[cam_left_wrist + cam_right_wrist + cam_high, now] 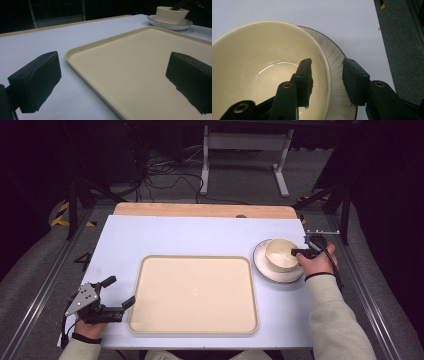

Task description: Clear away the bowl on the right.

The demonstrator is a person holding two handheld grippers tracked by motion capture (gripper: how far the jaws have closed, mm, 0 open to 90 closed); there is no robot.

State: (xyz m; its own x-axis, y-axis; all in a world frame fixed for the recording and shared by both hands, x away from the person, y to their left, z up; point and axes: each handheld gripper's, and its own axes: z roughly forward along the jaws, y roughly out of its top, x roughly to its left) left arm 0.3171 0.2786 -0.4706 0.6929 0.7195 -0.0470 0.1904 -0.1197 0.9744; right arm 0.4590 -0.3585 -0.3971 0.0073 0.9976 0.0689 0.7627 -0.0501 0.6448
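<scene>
At table's right, right claw (pixel 327 82) straddles bowl (pixel 262 70) rim – jaws part-open, not yet gripping.

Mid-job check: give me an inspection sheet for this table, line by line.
Surface: pale blue table, wooden strip at the far edge.
Job's things: cream bowl sits on a plate; empty tray beside them.
Clutter: nothing seen.
Grippers: right tongs straddle the bowl's rim, one jaw inside, one outside, gaps visible, not yet gripping; left tongs open, resting by the tray.
Cables: one trails from the right tongs; a tangle on the floor beyond.
Surroundings: grey floor, white frame legs, dark background.
</scene>
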